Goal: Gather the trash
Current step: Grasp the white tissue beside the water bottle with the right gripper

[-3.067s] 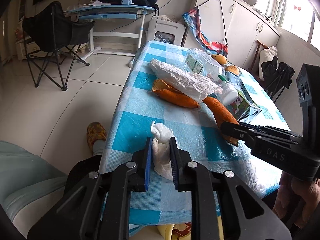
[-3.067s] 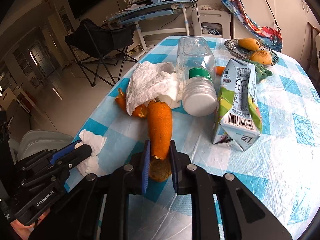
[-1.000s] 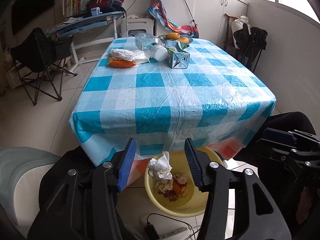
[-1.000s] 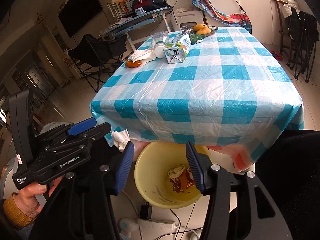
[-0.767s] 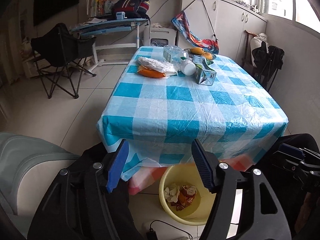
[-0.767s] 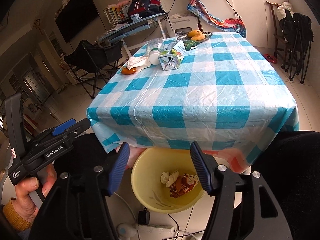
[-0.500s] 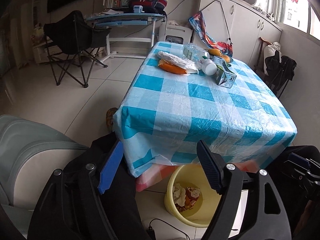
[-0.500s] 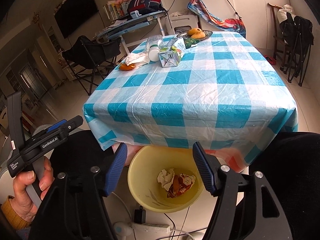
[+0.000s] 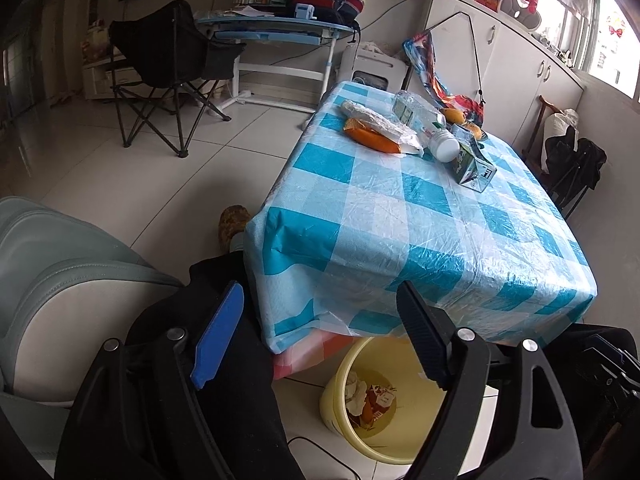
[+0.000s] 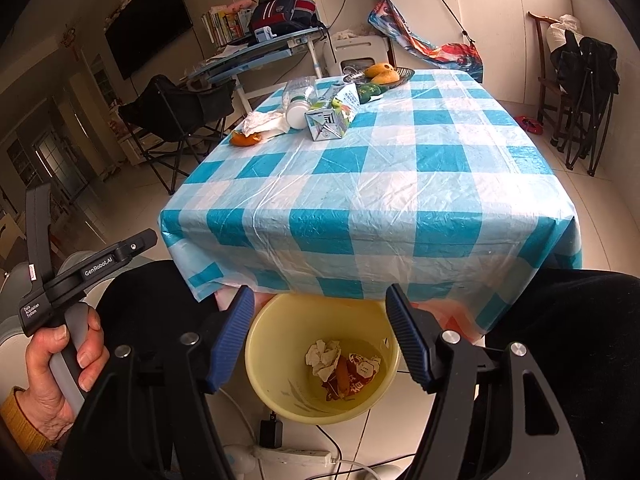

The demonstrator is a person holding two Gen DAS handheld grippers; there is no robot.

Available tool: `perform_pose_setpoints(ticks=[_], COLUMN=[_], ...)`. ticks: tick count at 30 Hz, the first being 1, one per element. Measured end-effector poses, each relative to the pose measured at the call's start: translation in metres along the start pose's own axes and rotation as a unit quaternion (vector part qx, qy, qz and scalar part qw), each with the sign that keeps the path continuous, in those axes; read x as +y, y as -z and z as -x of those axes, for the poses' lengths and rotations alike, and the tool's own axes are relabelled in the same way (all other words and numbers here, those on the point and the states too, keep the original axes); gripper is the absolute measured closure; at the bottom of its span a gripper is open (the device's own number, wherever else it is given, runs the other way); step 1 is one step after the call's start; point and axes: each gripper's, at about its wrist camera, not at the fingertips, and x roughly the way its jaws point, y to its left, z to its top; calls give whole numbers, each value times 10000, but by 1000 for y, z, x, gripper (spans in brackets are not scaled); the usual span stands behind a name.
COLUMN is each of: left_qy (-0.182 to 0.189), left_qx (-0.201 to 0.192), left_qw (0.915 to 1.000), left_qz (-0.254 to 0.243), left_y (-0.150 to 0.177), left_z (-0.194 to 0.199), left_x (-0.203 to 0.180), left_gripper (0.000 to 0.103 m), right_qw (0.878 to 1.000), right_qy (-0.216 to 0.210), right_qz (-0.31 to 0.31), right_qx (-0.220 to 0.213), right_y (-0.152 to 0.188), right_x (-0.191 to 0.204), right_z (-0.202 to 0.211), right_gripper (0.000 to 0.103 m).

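Observation:
A yellow bin (image 10: pixel 276 380) stands on the floor under the near edge of the checked table (image 10: pixel 400 200). In it lie a crumpled tissue (image 10: pixel 324 358), an orange peel (image 10: pixel 342 374) and a red wrapper (image 10: pixel 360 368). My right gripper (image 10: pixel 320 292) hovers open above the bin, nothing between its fingers. My left gripper (image 9: pixel 318 286) is left of the bin (image 9: pixel 340 396), jaws opening and empty. At the table's far end lie a milk carton (image 10: pixel 332 114), a plastic bottle (image 10: pixel 298 94), white paper (image 10: pixel 264 122) and another orange peel (image 10: pixel 244 139).
A fruit bowl (image 10: pixel 384 74) sits at the table's far edge. A power strip (image 10: pixel 292 456) and cables lie on the floor beside the bin. The person's dark-trousered legs flank the bin. A grey armchair (image 9: pixel 48 264) is at left, a folding chair (image 10: pixel 180 108) beyond.
The tissue has dropped from my left gripper into the bin, and that gripper has swung left with jaws widening. My right gripper, no longer on the peel, has opened wider over the bin.

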Motion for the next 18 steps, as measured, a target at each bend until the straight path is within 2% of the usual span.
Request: perform_pose_setpoints(ticks=[7, 13, 18], left_qy=[-198, -369, -466], left_qx=[-92, -101, -42], left_qw=[9991, 9979, 9972], left_qz=[-355, -523, -581], left_y=[-1, 3, 4], left_z=[0, 1, -6], left_x=[-25, -35, -33], left_gripper=[26, 22, 22], right_qw=[9996, 9965, 9944], right_qy=[-44, -508, -852], right_qz=[-11, -413, -559], right_qx=[-261, -518, -268], right_y=[1, -2, -13], right_x=[-9, -23, -22], right_z=[23, 34, 13], right_gripper=[33, 33, 33])
